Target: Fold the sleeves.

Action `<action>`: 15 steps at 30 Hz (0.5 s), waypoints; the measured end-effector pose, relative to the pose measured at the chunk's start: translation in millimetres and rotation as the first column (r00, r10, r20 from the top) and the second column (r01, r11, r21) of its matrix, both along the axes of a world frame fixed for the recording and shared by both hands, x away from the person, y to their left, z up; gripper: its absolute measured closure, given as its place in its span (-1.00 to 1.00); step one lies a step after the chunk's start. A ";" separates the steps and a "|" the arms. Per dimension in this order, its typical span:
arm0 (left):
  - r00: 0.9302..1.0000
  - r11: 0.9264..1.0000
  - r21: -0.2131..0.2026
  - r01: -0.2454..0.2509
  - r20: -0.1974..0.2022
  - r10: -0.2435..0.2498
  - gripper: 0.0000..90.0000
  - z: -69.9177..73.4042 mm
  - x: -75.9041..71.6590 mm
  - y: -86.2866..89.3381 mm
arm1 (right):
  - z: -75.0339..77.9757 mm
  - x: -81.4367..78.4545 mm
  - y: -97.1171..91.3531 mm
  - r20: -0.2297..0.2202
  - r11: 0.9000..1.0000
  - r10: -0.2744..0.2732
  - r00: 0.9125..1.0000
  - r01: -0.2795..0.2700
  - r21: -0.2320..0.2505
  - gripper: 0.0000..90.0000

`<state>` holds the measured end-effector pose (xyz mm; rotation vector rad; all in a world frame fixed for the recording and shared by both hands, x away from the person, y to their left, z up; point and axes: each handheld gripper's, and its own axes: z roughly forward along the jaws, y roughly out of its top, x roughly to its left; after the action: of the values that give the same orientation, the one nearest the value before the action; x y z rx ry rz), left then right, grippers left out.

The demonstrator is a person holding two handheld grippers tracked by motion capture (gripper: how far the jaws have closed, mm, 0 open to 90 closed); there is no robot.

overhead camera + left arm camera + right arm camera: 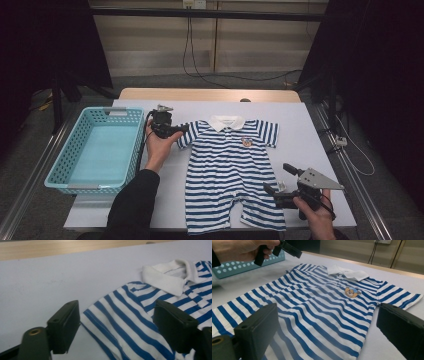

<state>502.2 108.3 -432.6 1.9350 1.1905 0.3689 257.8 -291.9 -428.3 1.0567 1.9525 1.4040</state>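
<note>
a small striped romper (232,172) lies flat and face up on a white sheet (310,135) that covers most of the table. it is near the middle of the sheet. its white collar (226,122) points to 12 o'clock and its two short legs point to 6 o'clock. the stripes are blue and white, and a little bear patch (246,141) sits on the chest.

the left gripper (181,129) is at about 10 o'clock from the middle of the romper, just at the end of one short sleeve (117,322). its jaws stand apart, one on each side of the sleeve edge, and they do not press on the cloth. the right gripper (276,181) is at about 4 o'clock, beside one leg of the romper. its jaws are wide apart too and hold nothing.

a light blue basket (59,172) with small holes sits at 9 o'clock, on the left end of the table, close to the left hand (159,147).

a strip of bare wood (205,94) shows at the far edge of the table, at 12 o'clock. behind it is a pale wall (250,45) with black cables (189,47) hanging down to the floor. dark curtains (380,75) hang on both sides of the room. metal rails (357,195) run along the floor by the table.
</note>
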 end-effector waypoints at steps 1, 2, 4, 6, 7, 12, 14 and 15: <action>1.000 1.000 0.012 -0.004 -0.006 0.004 -0.36 -1.4 1.2 0.9 | -0.1 0.1 0.2 -0.001 1.000 -0.001 1.000 0.001 -0.001 -0.92; 1.000 1.000 0.022 -0.006 -0.013 0.006 -0.33 -4.0 2.5 1.9 | -0.2 0.2 0.2 -0.002 1.000 0.000 1.000 0.000 -0.002 -0.92; 0.999 1.000 0.022 -0.002 -0.037 0.003 -0.24 -9.3 4.7 2.7 | -0.1 -0.3 0.3 -0.002 1.000 0.002 1.000 -0.002 -0.001 -0.92; 0.999 0.999 0.033 -0.011 -0.051 0.012 -0.17 -13.0 6.7 4.4 | -0.2 -0.3 0.6 -0.003 1.000 0.001 1.000 -0.001 0.000 -0.92; 0.998 0.999 0.034 -0.010 -0.058 0.012 -0.16 -14.4 7.4 4.8 | -0.3 -0.2 0.9 -0.003 1.000 0.002 1.000 -0.002 -0.003 -0.92; 0.997 0.997 0.076 -0.004 -0.076 0.009 0.15 -22.4 9.1 4.3 | -0.6 0.0 1.1 -0.009 1.000 0.008 1.000 -0.008 0.001 -0.92; 0.998 0.996 0.094 -0.002 -0.067 0.008 0.16 -22.5 8.9 2.5 | -0.9 0.0 0.7 -0.010 1.000 0.006 1.000 -0.006 0.001 -0.92; 0.998 0.994 0.106 -0.003 -0.062 0.010 0.17 -22.8 8.3 1.0 | -1.0 0.0 0.6 -0.011 1.000 0.006 1.000 -0.006 0.000 -0.92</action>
<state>510.5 109.3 -455.5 2.0475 1.2397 0.3845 257.8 -291.3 -429.3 1.0614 1.9648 1.4047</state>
